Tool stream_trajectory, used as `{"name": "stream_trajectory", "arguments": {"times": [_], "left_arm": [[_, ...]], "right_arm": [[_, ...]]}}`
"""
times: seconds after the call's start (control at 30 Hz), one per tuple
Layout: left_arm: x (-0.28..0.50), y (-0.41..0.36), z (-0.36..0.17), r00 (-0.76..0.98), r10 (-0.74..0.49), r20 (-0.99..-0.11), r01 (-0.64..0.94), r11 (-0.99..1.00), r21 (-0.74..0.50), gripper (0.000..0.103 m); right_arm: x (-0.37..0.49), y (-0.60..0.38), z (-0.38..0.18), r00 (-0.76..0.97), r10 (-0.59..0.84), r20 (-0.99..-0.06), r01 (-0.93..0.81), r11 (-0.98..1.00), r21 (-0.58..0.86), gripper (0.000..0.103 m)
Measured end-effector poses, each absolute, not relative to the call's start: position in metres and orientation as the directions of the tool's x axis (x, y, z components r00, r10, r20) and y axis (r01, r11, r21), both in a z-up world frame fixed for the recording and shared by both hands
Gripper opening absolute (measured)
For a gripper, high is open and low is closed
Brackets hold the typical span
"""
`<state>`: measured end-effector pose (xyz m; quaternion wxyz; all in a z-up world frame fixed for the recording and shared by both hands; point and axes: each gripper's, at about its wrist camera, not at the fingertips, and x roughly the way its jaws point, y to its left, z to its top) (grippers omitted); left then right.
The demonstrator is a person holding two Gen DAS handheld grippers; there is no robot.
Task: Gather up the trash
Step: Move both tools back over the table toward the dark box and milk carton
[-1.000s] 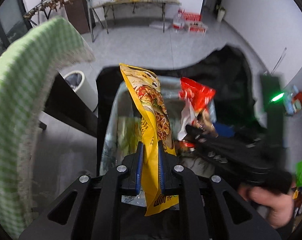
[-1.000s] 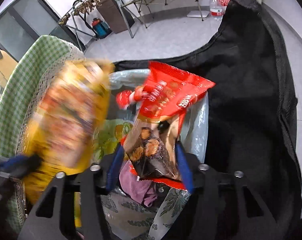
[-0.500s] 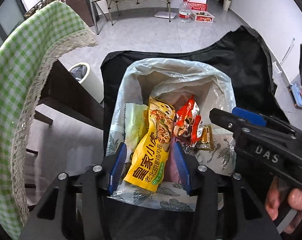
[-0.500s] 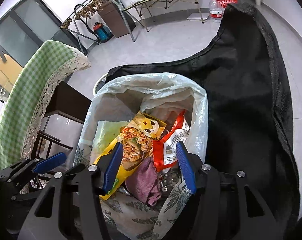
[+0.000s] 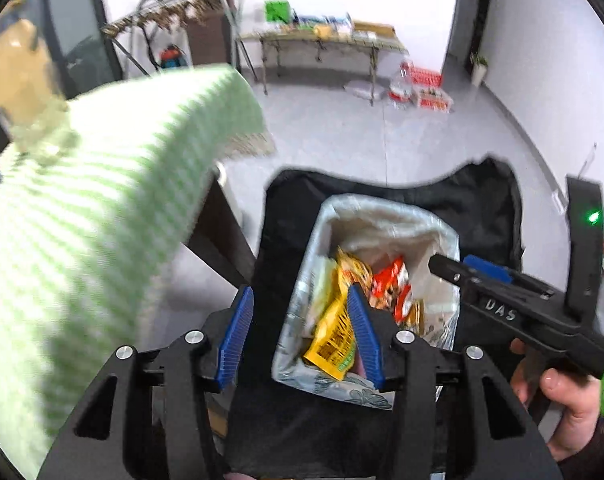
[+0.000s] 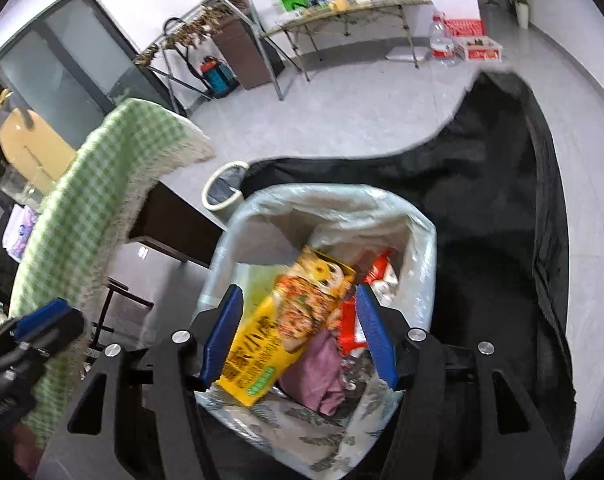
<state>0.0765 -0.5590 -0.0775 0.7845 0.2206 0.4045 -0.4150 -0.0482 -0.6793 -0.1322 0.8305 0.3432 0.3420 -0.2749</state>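
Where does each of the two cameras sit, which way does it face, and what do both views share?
Left wrist: on the left claw, looking steeply down past its open blue fingers at the lined bin; the right claw and a hand show.
Right wrist: on the right claw, looking down into the bin; its open fingers and the blurred left claw show.
Shared: the bin, yellow packet, green checked cloth.

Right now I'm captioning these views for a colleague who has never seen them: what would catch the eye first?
The lined trash bin at centre, with a bright yellow snack packet lying in it beside a red wrapper and a purple cloth. Above it hang the left gripper, its jaws opening, and the right gripper, both empty. A green checked tablecloth drapes on the left.
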Motion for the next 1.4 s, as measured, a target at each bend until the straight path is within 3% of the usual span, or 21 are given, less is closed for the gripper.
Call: {"name": "stream_trajectory", "arguments": {"times": [0.13, 0.5, 0.97, 1.4], "left_arm": [[0.083, -0.521, -0.038, 0.375, -0.521, -0.767, 0.805, 0.594, -0.009, 0.06], [0.097, -0.36, 0.046, 0.549, -0.58, -0.602, 0.679, 0.729, -0.084, 0.075], [0.117, -0.151, 0.056, 0.747, -0.41, -0.523, 0.353, 0.912, -0.211, 0.076], [0.14, 0.031, 0.027, 0.788, -0.162, -0.594, -0.008, 0.962, -0.272, 0.076]], "right_arm": [[-0.035, -0.66, -0.099, 0.651, -0.244, -0.719, 0.656, 0.657, 0.371, 0.057], [0.015, -0.563, -0.001, 0.777, -0.259, -0.574, 0.487, 0.826, 0.285, 0.063], [0.084, -0.415, 0.06, 0.871, -0.085, -0.484, 0.191, 0.966, 0.174, 0.069], [0.149, -0.255, 0.058, 0.836, 0.156, -0.526, -0.147, 0.987, 0.06, 0.069]]}}
